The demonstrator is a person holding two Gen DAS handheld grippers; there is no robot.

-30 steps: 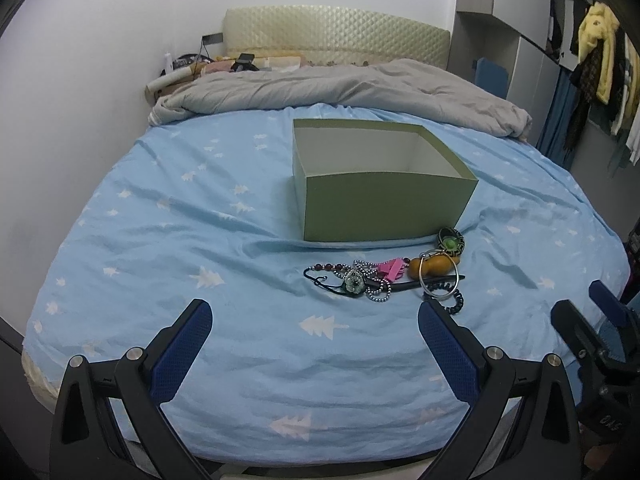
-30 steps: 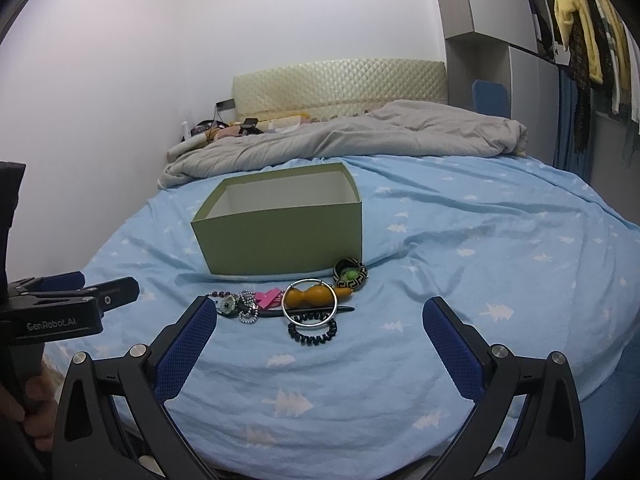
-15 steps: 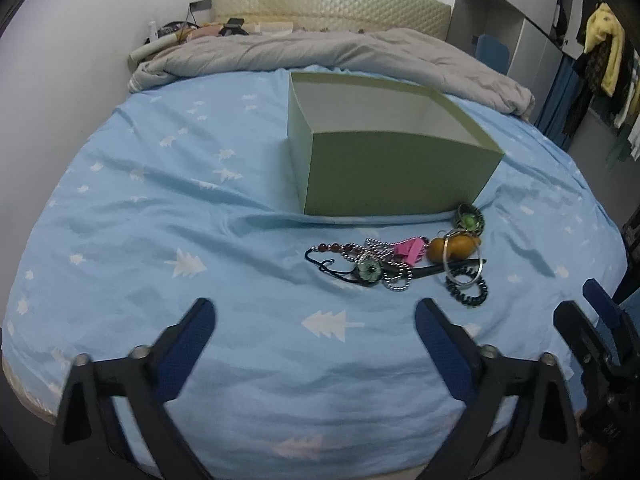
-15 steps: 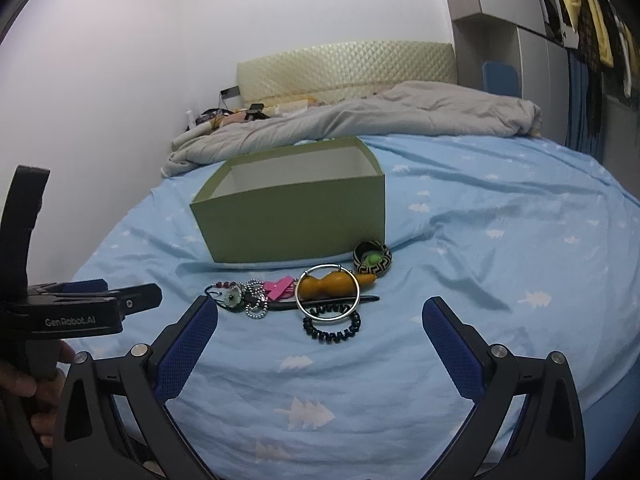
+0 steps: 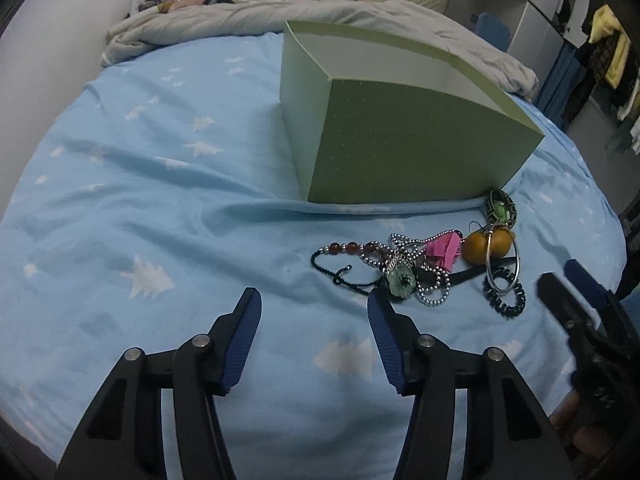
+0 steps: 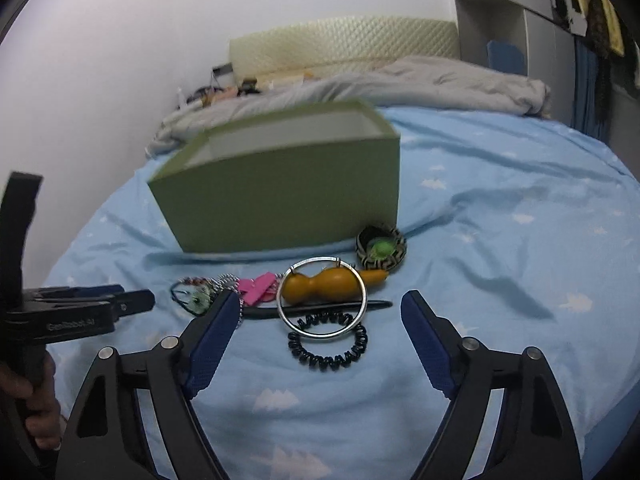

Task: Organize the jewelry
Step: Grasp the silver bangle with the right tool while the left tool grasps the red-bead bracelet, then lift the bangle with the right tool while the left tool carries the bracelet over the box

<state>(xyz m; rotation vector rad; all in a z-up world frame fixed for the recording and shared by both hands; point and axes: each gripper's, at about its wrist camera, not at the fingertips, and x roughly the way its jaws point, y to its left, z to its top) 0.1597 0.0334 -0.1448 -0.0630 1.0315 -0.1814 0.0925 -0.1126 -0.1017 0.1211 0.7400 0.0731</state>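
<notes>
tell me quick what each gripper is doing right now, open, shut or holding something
left gripper: open, fingers closing, nothing between them but blue sheet.
right gripper: open, fingers closing, silver bangle and black coil hair tie lie ahead between them, untouched.

bed blue tree-print sheet | grey duvet | cream padded headboard | white wall | grey cabinets

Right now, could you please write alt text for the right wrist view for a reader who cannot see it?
The right tongs, closing with nothing gripped, hover over a silver bangle, orange gourd and black coil hair tie on a blue bedsheet. An open green box sits behind; the left tongs show at the left edge.
</notes>
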